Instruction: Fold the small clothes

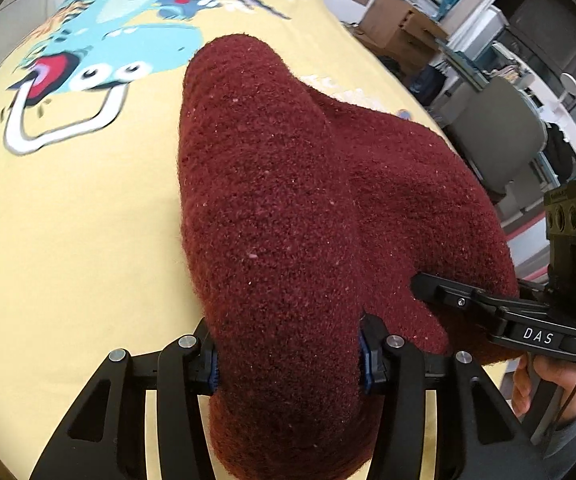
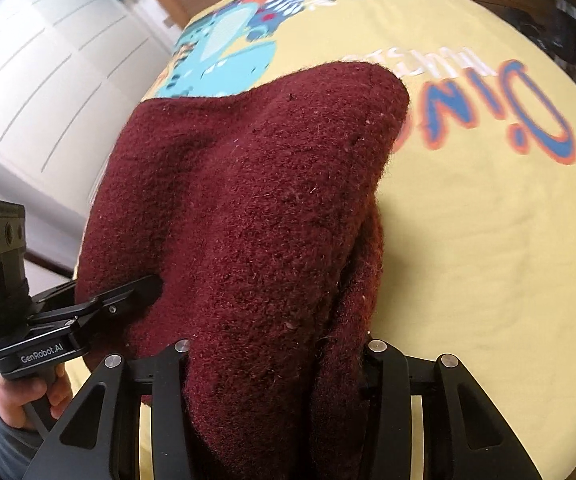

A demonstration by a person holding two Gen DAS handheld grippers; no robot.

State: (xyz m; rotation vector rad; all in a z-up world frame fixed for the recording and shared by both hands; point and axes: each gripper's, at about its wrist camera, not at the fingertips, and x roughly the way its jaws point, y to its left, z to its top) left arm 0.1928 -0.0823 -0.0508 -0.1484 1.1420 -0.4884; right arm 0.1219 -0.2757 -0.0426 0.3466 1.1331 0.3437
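Garment: we hold a dark red woolly knit piece (image 1: 288, 208) bunched up above the yellow cloth; what kind of clothing it is we cannot tell.
Left hand-held gripper (image 1: 289, 360): our two fingers sit narrow, clamped on the near edge of the knit piece, with blue pads (image 1: 365, 356) pressed against the wool on both sides.
Right hand-held gripper (image 2: 274, 356): also closed on the same knit piece, gripping a thick gathered fold beside the left hold.
Relation: in the left wrist view the right tool reaches in from the right, its fingertip touching the wool; in the right wrist view the left tool does the same from the left.
Surface: a yellow cloth (image 1: 68, 220) with a turquoise cartoon dinosaur print (image 1: 120, 40) and blue-and-orange lettering (image 2: 499, 108) lies spread under the knit piece.
Surroundings: cardboard boxes (image 1: 395, 20) and a grey chair (image 1: 499, 132) stand beyond the far right edge; white panelled doors (image 2: 48, 80) on the left.
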